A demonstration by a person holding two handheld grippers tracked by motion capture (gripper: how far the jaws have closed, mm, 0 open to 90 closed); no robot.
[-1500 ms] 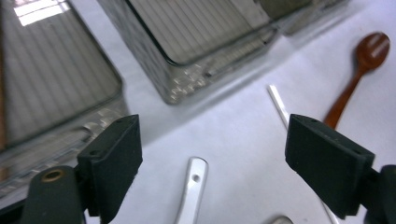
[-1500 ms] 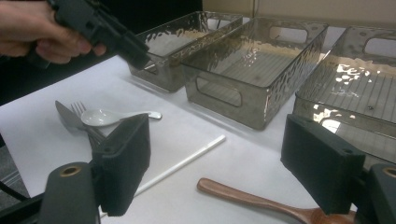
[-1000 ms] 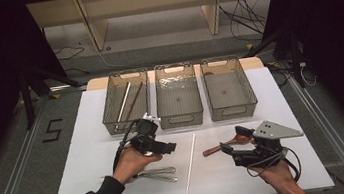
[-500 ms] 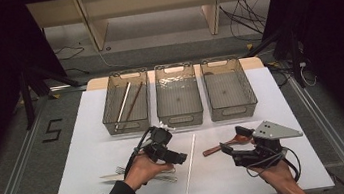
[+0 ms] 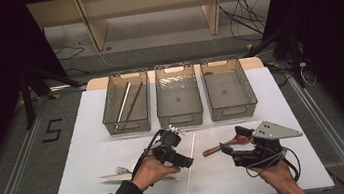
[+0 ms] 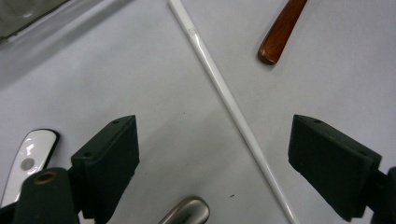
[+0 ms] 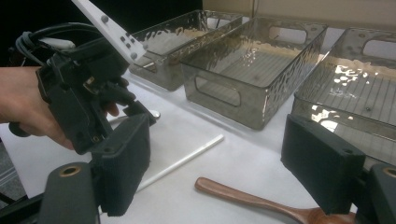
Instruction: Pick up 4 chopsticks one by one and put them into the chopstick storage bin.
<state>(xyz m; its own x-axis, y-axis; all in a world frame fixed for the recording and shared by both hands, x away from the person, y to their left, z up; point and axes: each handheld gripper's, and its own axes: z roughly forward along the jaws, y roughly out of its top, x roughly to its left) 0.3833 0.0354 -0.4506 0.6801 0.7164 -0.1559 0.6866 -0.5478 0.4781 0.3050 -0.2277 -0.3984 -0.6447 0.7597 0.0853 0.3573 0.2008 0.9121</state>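
Close up, left hand-held gripper straddles white chopstick.

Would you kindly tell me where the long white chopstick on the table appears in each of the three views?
High view: white chopstick at centre, right of the left gripper.
Left gripper view: it runs diagonally between the open jaws.
Right gripper view: it lies left of centre.
Shared landmark: wooden spoon.
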